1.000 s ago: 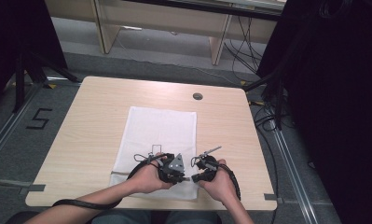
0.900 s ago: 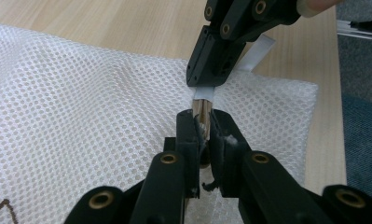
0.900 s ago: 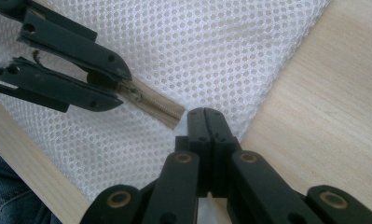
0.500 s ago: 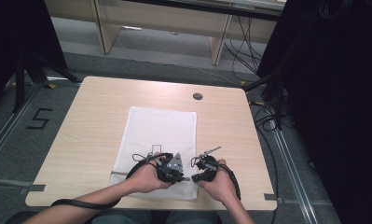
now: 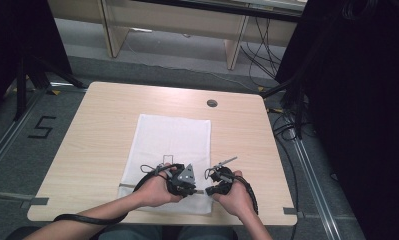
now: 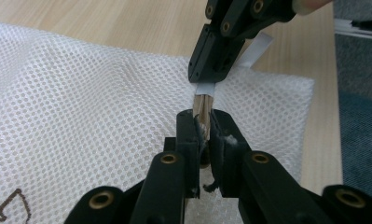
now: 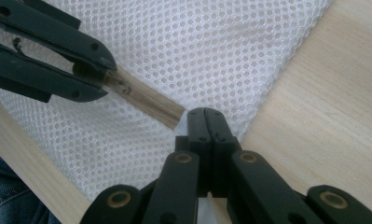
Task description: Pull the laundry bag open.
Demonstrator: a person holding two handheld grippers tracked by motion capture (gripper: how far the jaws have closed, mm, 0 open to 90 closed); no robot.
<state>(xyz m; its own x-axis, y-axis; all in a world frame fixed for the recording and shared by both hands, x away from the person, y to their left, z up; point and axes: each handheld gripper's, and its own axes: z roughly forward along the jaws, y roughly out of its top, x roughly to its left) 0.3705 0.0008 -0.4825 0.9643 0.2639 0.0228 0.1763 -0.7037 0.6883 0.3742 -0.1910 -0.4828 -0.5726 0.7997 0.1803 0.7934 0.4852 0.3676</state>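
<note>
A white mesh bag (image 5: 169, 155) lies flat on the pale wooden tabletop (image 5: 97, 130), its near edge close to the person's side. At that near edge, both hands meet over the bag's tan zipper (image 7: 148, 105). The left tongs (image 6: 202, 126) are clenched on the zipper, the tan tape pinched between the two black pads. Just right of them, the right tongs (image 7: 207, 119) are pressed fully together at the zipper's end, where a small white tab (image 6: 256, 49) seems to be caught in them, though the grip itself is hard to make out. Farther from the person than the bag, a small dark round grommet (image 5: 212, 103) is set into the tabletop.
</note>
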